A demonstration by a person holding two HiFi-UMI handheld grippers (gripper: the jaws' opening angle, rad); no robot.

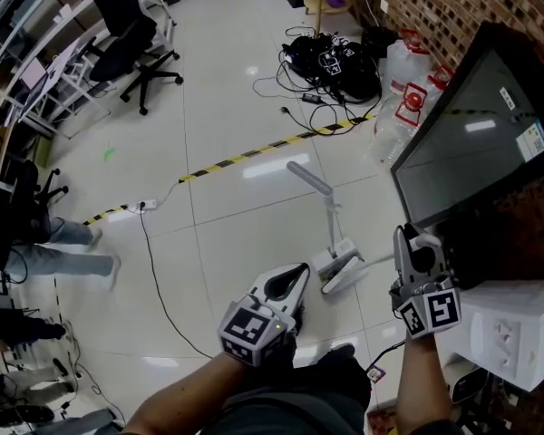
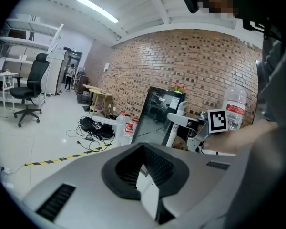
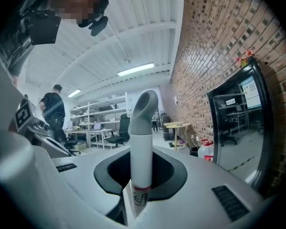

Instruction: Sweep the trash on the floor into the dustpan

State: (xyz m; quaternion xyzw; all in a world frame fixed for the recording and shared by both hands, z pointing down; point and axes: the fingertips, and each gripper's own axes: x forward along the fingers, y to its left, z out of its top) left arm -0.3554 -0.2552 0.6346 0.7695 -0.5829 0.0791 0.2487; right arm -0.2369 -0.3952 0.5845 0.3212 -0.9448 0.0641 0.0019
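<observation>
From the head view I see glossy white tiles (image 1: 227,80) with the dustpan (image 1: 337,268) standing on them just ahead of my two grippers. It is a pale plastic scoop whose thin stem rises from it, runs away from me in the frame, and ends in a grey grip bent toward the upper left. My left gripper (image 1: 288,286) hangs just left of the scoop, apart from it. My right gripper (image 1: 412,247) is off to the scoop's right, close beside a black glass panel (image 1: 471,134) that leans on the rough brick wall (image 1: 453,7). Open tile lies to the left and ahead, crossed by a thin cable (image 1: 154,270) and a yellow-black tape strip (image 1: 254,157). In the left gripper view the jaws sit drawn together in their black socket with nothing between them. In the right gripper view the jaws clamp a smooth white tube (image 3: 142,142), upright, topped by a grey slanted cap, with a label band at its foot.
</observation>
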